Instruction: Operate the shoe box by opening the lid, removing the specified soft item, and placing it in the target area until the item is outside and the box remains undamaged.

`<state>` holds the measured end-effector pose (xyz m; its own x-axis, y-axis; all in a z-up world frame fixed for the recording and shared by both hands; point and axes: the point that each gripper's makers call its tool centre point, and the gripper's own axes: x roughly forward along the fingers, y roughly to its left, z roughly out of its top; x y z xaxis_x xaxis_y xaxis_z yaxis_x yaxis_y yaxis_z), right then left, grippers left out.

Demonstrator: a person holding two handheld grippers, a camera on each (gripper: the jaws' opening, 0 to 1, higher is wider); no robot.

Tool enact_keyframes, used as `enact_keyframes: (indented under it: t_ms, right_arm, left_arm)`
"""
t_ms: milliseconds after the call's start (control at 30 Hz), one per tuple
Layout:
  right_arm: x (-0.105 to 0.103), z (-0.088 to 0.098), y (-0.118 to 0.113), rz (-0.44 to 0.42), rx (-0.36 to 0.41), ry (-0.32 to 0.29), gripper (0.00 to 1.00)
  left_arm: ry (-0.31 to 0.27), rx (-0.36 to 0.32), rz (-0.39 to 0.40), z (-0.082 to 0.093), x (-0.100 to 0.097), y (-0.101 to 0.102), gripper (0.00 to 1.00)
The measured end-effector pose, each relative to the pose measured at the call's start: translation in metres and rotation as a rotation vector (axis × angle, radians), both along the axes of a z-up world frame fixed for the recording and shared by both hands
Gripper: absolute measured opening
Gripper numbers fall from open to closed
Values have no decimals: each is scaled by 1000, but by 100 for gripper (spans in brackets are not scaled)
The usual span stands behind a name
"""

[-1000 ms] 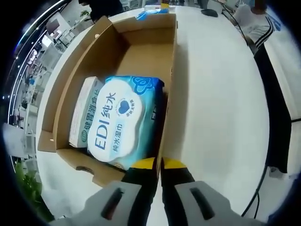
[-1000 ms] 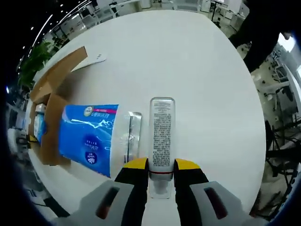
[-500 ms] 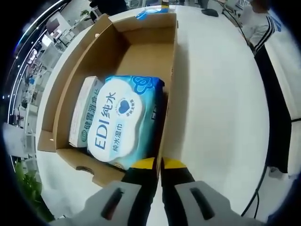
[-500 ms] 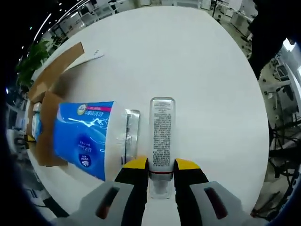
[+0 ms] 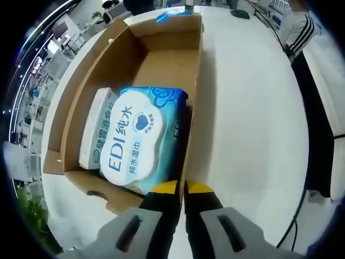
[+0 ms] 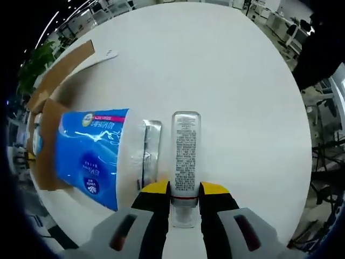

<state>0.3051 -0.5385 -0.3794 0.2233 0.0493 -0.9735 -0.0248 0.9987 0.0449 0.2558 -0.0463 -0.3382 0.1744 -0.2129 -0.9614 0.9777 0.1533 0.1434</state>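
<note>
The open cardboard shoe box [image 5: 196,81] lies on the white table. Inside it are a blue-and-white wet wipes pack [image 5: 143,135] and, beside that, a green-and-white carton [image 5: 99,129]. My left gripper [image 5: 183,189] is shut on the box's near right wall, its yellow tips on either side of the cardboard. My right gripper [image 6: 185,189] is shut on a white tube [image 6: 185,151] with printed text, held just over the table. A blue-and-white soft pack [image 6: 94,156] lies on the table left of the tube, outside the box [image 6: 46,140].
The box lid flap [image 6: 59,75] spreads out at the upper left. White table [image 6: 226,70] stretches ahead and to the right of the tube. A person in a striped sleeve [image 5: 298,33] stands beyond the table edge, and a dark cable [image 5: 297,216] hangs there.
The right gripper view has shifted a little, so the blue pack and box sit slightly differently in it; the tube stays gripped. The left gripper keeps its hold on the box wall.
</note>
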Motion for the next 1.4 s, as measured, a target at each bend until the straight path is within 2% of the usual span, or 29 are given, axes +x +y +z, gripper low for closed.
enact_keyframes:
  t_ms: [433,733,833,933,1033,1200,1300,1400]
  right_arm:
    - [-11,1,7,7,-17,-2,19]
    - [-13,8,9,-9,14,-32,23]
    - [-10,19,6,-12,10,-67,24]
    - [-9,27,12,-25,53,-94,29]
    - [-9,34,11,-5,27,-123,32]
    - [-19,67,26,-3,20,-185,33]
    - [-20,82,32,10,3,-225,40]
    - [-21,95,37,22,-5,-253,39]
  left_arm:
    - [5,0,-8,0,-1,-1,2]
    - [6,-1,-5,-1,0,-1,2]
    - [6,-2,-7,0,0,-1,2]
    - [6,-1,-7,0,0,0,2]
    - [6,-1,-11,0,0,0,2]
    - [12,-1,-8,0,0,-1,2]
    - [11,-2,-7,0,0,-1,2]
    - [8,-2,-7,0,0,-1,2]
